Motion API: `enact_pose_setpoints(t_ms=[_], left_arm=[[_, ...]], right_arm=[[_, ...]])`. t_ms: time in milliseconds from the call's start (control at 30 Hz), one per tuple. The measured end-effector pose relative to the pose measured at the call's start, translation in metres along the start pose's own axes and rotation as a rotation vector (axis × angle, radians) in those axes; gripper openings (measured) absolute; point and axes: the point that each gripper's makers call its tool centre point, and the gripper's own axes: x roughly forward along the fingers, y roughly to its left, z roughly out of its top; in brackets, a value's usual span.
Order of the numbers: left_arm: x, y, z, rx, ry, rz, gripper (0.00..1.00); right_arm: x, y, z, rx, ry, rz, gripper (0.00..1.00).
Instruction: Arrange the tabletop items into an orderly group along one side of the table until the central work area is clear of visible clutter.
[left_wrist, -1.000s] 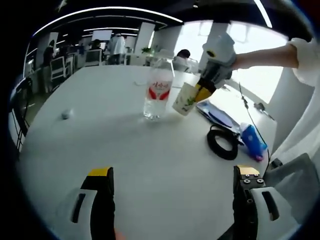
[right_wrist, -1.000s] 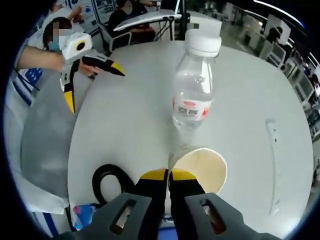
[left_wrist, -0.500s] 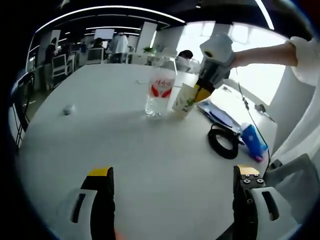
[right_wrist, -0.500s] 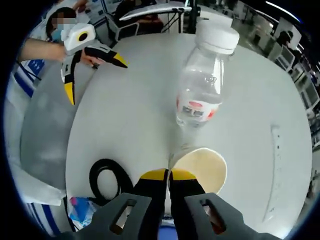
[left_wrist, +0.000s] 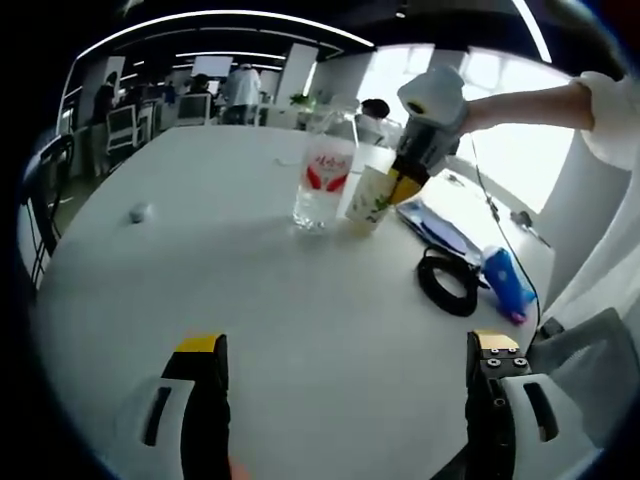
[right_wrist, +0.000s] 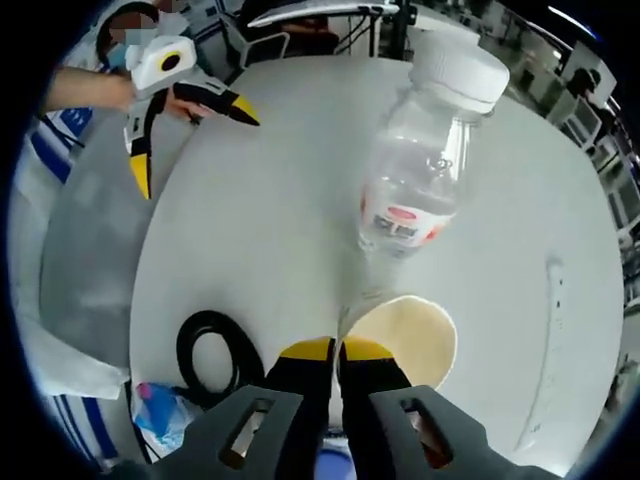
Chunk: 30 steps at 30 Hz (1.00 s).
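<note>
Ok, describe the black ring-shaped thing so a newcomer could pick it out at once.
Start at the round white table and find the clear water bottle with the paper cup beside it. Nearer the table's edge lies a black coiled cable, next to a blue packet. It is the one flat, dark, ring-shaped item.

Cream cup with green print, red-labelled clear bottle.

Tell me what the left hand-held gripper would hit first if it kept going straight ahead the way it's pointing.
Probably bare table for a good stretch. Beyond that, the water bottle and the paper cup stand roughly in line with the open left hand-held gripper, though depth is hard to judge through the fisheye.
</note>
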Motion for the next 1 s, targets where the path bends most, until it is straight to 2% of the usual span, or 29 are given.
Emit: enact_pose_setpoints(t_ms=[167,500,667,1000], left_arm=[[0.0,0.0,-0.001,-0.003,-0.001,-0.001,0.96],[0.0,0.002,0.004,-0.005,-0.01,-0.001,0.96],[-0.001,0.005,0.005,-0.004,-0.014,0.002,0.96],[-0.003,0.004,0.002,-0.005,-0.007,0.0,0.96]], right_arm=[[0.001,0.0,0.001,-0.025,0.008,-0.006,0.0],[-0.001,-0.005,0.015,-0.034,-0.029,-0.042,0.0],[0.002,-0.003,0.016,-0.074,-0.028,-0.044,0.0],[0.002,-0.003,0.018,-0.079,-0.042,-0.052,0.0]])
